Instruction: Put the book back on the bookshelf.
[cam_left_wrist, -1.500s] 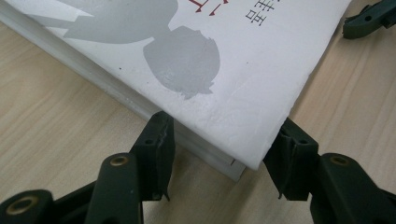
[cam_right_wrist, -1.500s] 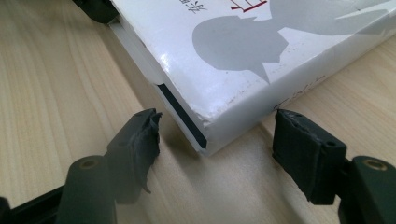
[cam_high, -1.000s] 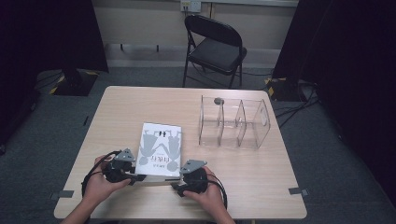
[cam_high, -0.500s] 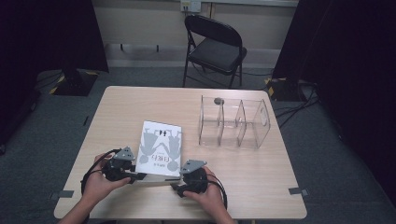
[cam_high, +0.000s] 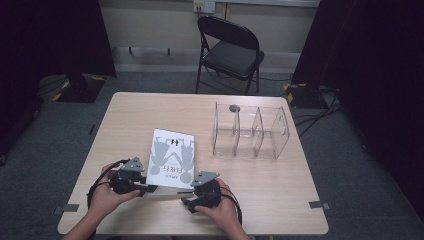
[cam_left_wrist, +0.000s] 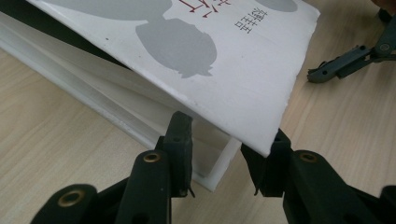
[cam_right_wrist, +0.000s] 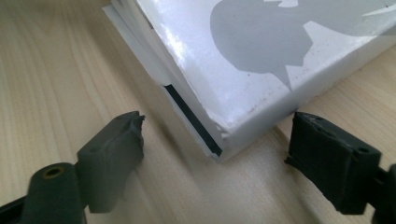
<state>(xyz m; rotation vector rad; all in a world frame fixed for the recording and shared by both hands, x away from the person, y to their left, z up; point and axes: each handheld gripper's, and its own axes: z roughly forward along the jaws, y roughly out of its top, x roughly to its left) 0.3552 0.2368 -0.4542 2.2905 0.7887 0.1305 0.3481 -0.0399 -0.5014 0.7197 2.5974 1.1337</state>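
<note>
At the near edge of the table (cam_high: 270, 200), you are holding both hands low, forearms coming in from below, each wrist angled inward toward the book (cam_high: 171, 159). Your left gripper (cam_left_wrist: 224, 161) is pinching the book's near left corner, one jaw against the page block, the other tucked under the lifted cover. Your right gripper (cam_right_wrist: 215, 154) is sitting at the near right corner with its jaws spread wide; they have just been opening, and the corner is lying between them untouched. The book is resting near the middle of the near edge. A clear rack (cam_high: 251, 131) is standing toward the far right corner, well apart. A chair (cam_high: 230, 49) is waiting beyond the far edge.
</note>
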